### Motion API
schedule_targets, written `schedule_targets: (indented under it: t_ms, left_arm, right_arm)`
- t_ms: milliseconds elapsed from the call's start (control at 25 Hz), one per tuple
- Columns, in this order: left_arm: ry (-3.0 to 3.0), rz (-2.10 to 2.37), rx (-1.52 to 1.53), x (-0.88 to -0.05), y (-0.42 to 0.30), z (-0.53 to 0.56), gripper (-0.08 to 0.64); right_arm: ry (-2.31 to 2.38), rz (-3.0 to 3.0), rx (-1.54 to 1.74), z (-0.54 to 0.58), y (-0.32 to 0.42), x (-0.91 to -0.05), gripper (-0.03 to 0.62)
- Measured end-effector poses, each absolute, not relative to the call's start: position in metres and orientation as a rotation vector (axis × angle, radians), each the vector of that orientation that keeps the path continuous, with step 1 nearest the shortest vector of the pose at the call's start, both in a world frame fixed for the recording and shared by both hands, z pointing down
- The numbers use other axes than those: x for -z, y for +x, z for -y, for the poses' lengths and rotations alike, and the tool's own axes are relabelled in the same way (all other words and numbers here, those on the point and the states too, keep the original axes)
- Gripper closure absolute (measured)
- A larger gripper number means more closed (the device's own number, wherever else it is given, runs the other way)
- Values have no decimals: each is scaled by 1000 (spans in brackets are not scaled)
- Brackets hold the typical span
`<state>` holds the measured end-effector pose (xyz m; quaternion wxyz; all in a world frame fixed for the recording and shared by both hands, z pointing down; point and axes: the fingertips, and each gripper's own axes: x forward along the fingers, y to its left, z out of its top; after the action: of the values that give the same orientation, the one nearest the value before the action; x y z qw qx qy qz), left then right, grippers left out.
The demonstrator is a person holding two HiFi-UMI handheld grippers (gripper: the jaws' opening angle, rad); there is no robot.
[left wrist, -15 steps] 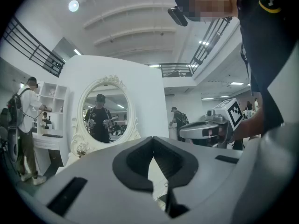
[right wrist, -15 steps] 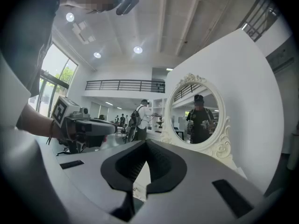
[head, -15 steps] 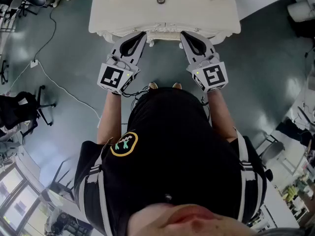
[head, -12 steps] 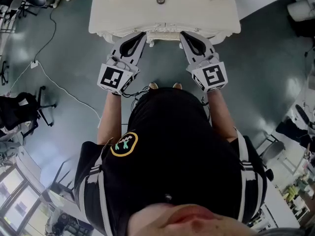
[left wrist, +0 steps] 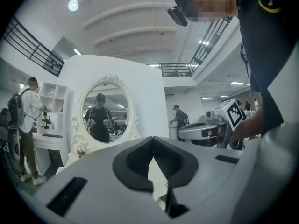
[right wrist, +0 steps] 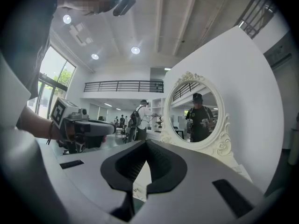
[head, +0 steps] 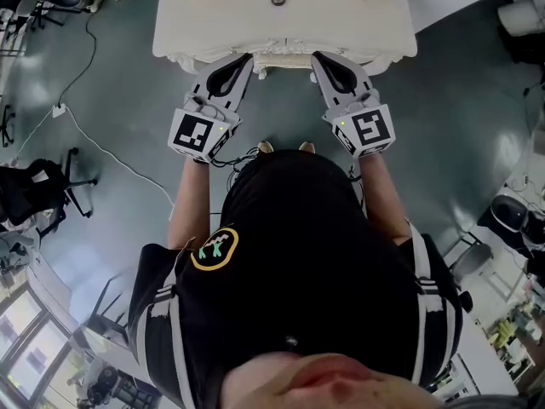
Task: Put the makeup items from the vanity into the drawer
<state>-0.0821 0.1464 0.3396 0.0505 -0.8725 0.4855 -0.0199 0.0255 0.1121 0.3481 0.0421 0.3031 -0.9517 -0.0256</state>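
The white vanity (head: 213, 24) stands just ahead of me, with a small round dark thing (head: 278, 0) on its top. Its oval mirror (left wrist: 105, 115) fills the background of both gripper views and appears again as the mirror (right wrist: 198, 118), reflecting me. My left gripper (head: 248, 59) and right gripper (head: 316, 59) hover side by side at the vanity's carved front edge. Both are shut with nothing between the jaws, whose tips meet in the left gripper (left wrist: 153, 139) and the right gripper (right wrist: 145, 143). No makeup items or open drawer show clearly.
A white cable (head: 94, 143) trails over the grey floor at left, near a black chair (head: 34, 190). More furniture stands at the right edge (head: 511, 216). Other people stand behind: a person (left wrist: 23, 125) by shelves and a person (right wrist: 140, 118) with a backpack.
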Motion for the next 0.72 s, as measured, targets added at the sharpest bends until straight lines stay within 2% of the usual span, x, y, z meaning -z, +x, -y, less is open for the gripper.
schedule_targets:
  t_ms: [160, 240, 440, 680, 720]
  left_arm:
    - [-2652, -1494, 57, -341, -83, -145, 541]
    - [-2655, -1490, 62, -343, -81, -144, 541]
    - [-2659, -1483, 66, -343, -79, -143, 541]
    - [-2658, -1498, 67, -345, -78, -141, 541]
    - [-2659, -1497, 66, -345, -77, -142, 541]
  right_arm:
    - [913, 2915, 72, -111, 24, -352, 570]
    - [899, 2924, 56, -111, 25, -354, 521]
    - [872, 2935, 36, -110, 25, -357, 349]
    - [902, 2897, 21, -102, 28, -363, 38]
    - [906, 2889, 29, -102, 29, -364, 15]
